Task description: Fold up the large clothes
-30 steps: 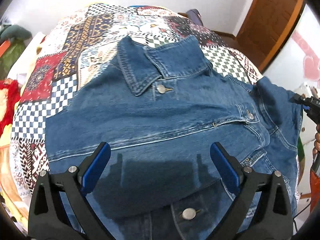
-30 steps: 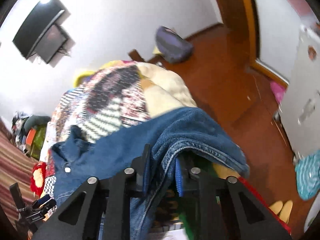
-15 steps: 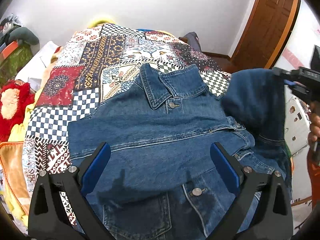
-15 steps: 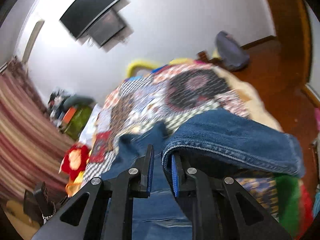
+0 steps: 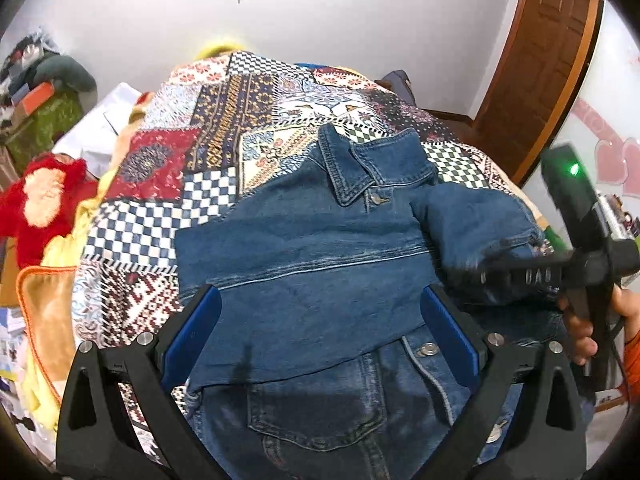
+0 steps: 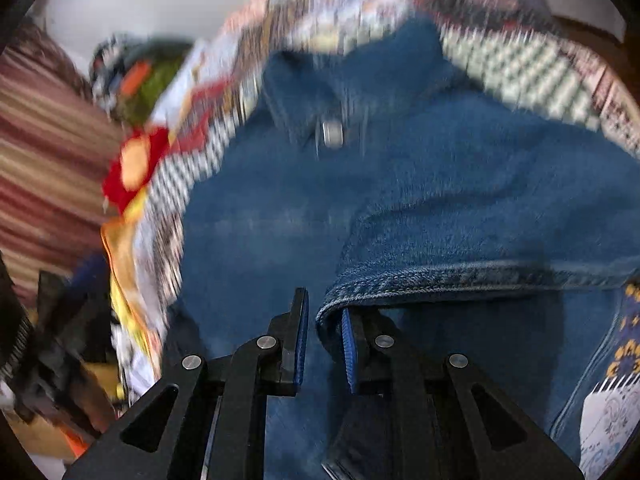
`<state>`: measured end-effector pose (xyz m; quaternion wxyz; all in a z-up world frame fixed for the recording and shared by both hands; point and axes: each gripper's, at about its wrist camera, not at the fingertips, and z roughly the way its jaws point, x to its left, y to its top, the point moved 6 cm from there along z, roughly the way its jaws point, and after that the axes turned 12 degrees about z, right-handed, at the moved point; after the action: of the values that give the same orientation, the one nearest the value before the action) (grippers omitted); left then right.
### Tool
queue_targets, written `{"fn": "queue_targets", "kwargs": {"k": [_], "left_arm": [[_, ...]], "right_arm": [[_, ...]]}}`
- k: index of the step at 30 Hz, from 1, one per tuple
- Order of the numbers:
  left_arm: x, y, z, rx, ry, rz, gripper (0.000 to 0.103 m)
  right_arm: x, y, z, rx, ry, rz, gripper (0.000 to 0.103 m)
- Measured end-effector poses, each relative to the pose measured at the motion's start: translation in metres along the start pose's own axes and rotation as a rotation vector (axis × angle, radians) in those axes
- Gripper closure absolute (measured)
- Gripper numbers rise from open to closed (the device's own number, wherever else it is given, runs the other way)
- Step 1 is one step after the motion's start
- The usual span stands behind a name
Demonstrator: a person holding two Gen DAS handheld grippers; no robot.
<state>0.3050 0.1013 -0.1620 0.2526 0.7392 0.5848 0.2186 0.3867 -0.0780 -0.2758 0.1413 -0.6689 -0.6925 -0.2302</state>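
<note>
- Denim jacket [image 5: 320, 248] lies front up on the patchwork quilt [image 5: 168, 184] covering the bed
- We clench our right gripper [image 6: 324, 336] on its sleeve cuff [image 6: 440, 276], over the chest
- Our left gripper [image 5: 320, 344] hangs released above the jacket, grasping nothing

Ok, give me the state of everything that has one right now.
Denim jacket: front up on the patchwork quilt, collar button fastened.
Sleeve: lifted over the chest.
Right gripper: jaws shut on the sleeve cuff.
Left gripper: jaws open, empty.
Door: closed.
</note>
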Motion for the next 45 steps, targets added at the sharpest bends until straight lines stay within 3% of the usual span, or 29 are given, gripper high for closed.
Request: {"fn": "queue_targets", "kwargs": {"k": [2,7,10,13,16,22,26,31,36,37,39,43,45], "left_arm": [[-0.003,0.000,0.000,-0.003,0.010,0.014,0.003],[-0.017,0.005,-0.001,-0.018,0.038,0.073,0.003],[-0.036,0.016,-0.008,-0.079,0.067,0.146,0.003],[-0.054,0.030,-0.013,-0.114,0.082,0.211,0.003],[-0.079,0.046,-0.011,-0.124,0.068,0.271,0.003],[-0.134,0.080,0.011,-0.083,0.018,0.364,0.002],[-0.178,0.094,0.042,-0.019,0.005,0.458,0.002],[-0.222,0.096,0.087,0.059,-0.062,0.527,0.002],[-0.244,0.082,0.134,0.168,-0.134,0.546,0.003],[-0.246,0.079,0.140,0.185,-0.150,0.545,0.004],[-0.252,0.070,0.156,0.239,-0.198,0.531,0.019],[-0.256,0.066,0.168,0.262,-0.258,0.484,0.027],[-0.253,0.072,0.165,0.239,-0.282,0.434,0.044]], "right_arm": [[-0.009,-0.010,0.012,0.061,-0.029,-0.001,0.089],[-0.013,-0.027,0.003,0.092,-0.048,-0.047,0.089],[-0.013,-0.032,-0.014,0.114,-0.002,-0.049,0.089],[-0.020,-0.029,-0.040,0.051,0.019,-0.034,0.089],[-0.036,-0.019,-0.077,-0.073,-0.001,-0.033,0.089],[-0.085,-0.004,-0.149,-0.315,-0.114,-0.016,0.089],[-0.123,-0.002,-0.185,-0.403,-0.189,0.012,0.089],[-0.162,-0.010,-0.194,-0.435,-0.245,0.059,0.089],[-0.189,-0.021,-0.170,-0.381,-0.216,0.122,0.089],[-0.195,-0.023,-0.164,-0.363,-0.207,0.139,0.089],[-0.200,-0.029,-0.153,-0.342,-0.199,0.155,0.089],[-0.213,-0.036,-0.133,-0.296,-0.177,0.199,0.089],[-0.215,-0.037,-0.125,-0.279,-0.164,0.213,0.089]]}}
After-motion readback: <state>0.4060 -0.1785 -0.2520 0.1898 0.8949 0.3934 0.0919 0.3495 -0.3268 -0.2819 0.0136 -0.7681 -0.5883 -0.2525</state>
